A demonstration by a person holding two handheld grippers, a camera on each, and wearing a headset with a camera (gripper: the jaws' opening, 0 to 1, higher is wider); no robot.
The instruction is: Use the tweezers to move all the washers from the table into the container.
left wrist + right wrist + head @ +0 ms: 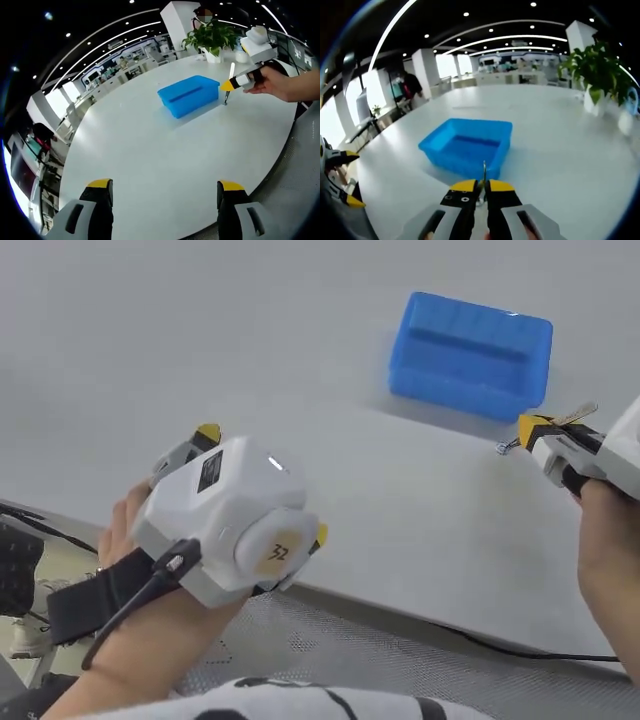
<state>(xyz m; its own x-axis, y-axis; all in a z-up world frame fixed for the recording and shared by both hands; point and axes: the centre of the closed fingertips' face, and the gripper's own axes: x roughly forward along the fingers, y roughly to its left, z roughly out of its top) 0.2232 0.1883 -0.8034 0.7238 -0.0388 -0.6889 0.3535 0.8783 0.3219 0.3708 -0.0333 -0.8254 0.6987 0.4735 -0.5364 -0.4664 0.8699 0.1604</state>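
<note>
The right tool (479, 186) had its jaws pressed together on the tweezers (578, 413), which stuck out past the yellow tips. It was held above the bench (300, 370), just to the near right of the container (470, 355), with the tweezers pointing down so that the tip was at or just above the surface. In the head view there was a tiny grey speck at that tip. It might have been a washer, but it was too small for me to be sure.

The left tool (165, 186) was low at the near edge of the bench, well apart from the container. Its jaws stood wide apart with nothing between them, and I judged it to be idle.

The container was a shallow blue tray sitting flat on the bench, open side up. From the right gripper view its floor looked plain blue. Washers are small, and I could not pick any out in it or on the white surface around it, so I could not say how many were in.

My guess was that the work was at a pickup or a carry beside the tray. If that speck was a washer, it had only a short way to go over the near wall. A potted plant (592, 70) stood well off at the far side.
</note>
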